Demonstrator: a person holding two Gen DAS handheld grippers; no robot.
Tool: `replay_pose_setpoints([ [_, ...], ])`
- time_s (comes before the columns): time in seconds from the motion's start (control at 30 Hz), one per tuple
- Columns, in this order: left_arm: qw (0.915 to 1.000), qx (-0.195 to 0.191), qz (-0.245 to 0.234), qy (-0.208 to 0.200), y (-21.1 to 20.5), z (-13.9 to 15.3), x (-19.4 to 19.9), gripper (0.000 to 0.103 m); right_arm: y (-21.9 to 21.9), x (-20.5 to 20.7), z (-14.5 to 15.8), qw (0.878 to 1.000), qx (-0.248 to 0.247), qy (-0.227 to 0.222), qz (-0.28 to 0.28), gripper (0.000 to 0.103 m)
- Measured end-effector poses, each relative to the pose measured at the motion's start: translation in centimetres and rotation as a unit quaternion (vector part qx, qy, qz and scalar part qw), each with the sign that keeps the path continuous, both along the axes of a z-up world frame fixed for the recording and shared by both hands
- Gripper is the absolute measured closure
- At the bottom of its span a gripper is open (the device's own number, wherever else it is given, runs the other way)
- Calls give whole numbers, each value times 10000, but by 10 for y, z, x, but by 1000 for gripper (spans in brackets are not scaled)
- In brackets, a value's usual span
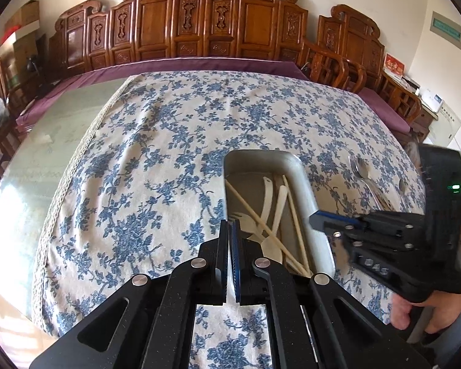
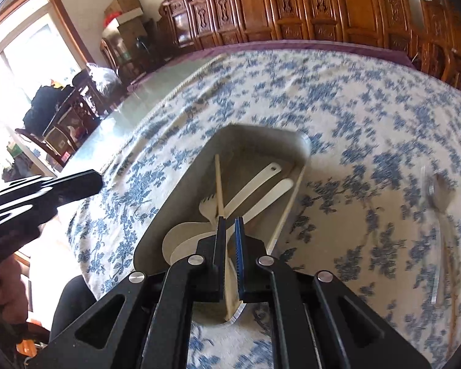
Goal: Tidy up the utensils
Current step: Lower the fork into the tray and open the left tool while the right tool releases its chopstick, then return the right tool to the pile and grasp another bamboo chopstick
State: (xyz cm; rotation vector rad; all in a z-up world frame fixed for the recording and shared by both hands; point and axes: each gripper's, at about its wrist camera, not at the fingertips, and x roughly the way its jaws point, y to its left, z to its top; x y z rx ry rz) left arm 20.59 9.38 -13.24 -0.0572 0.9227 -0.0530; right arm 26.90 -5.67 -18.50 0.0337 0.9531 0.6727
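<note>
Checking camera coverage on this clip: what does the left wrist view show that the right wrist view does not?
Left wrist only: sharp metal spoons on the tablecloth right of the tray, and a green light on the right gripper.
Right wrist only: a bright window, and the left gripper from the side.
Both: the metal tray holding pale utensils and chopsticks.

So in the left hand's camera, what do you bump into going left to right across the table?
Bare glass tabletop → flowery tablecloth → left tool → metal tray with its pale utensils → right tool → metal spoons on the cloth.
</note>
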Motion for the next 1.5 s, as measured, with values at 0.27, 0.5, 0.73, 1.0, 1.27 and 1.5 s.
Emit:
replay_pose_setpoints([
  [0.27,9998,-43,-205,-47,-30,5,3,75,-69,-18,25,9988,-66,-433,-219,95],
  [0.5,9990,-27,-450,-45,-64,5,10,60,-144,-17,12,9944,-589,-532,-693,92],
  [0.73,9984,100,-545,-115,-91,2,10,28,-203,-17,-10,9881,-822,-463,-1215,89],
  [1.0,9973,156,-689,-219,-114,0,8,16,-237,-16,-38,9846,-868,-343,-1481,72],
  [1.27,9957,163,-907,-123,-147,-18,6,16,-252,-10,-68,9838,-1068,-50,-1439,72],
  [1.5,9938,235,-1083,-3,-170,-30,9,16,-246,-12,-78,9816,-1467,-146,-1214,79],
])
